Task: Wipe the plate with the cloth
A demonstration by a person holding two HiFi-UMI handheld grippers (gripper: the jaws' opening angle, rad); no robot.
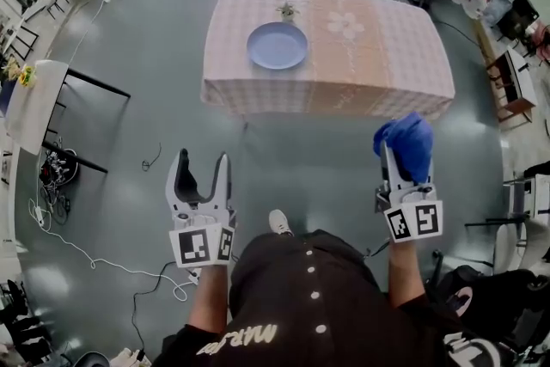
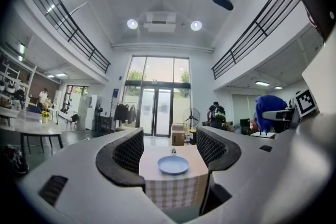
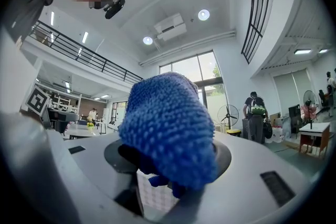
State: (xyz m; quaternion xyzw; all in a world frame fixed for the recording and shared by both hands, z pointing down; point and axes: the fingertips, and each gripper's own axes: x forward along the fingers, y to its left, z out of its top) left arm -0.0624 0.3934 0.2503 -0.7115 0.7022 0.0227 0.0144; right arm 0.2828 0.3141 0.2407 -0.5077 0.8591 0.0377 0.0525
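Plate: one pale blue plate (image 1: 277, 45), sitting flat on the bench (image 1: 387, 56) in the upper middle of the head view. It's near the bench's left half with nothing on it, so it looks set out ready for wiping.

Cloth: one blue nubby cloth (image 1: 406, 143), right of centre in the head view and well apart from the plate. It's bunched into a wad that sticks out past the jaws. My guess is that's on purpose, so the soft part meets the plate first.

Right gripper: the right gripper (image 1: 402, 161) is clamped on the cloth. In its own view the wad fills the middle of the frame.

Left gripper: the left gripper (image 1: 202, 157) has its jaws wide apart with nothing between them. Its view looks straight through the gap at the plate far off. I reckon it's kept free to steady the plate.

Other stuff: one small potted plant (image 1: 286, 10) just behind the plate.

Count: two grippers, one plate, one cloth, one plant, one bench.

Progress: wiping hasn't started, going by the open floor between the grippers and the bench.
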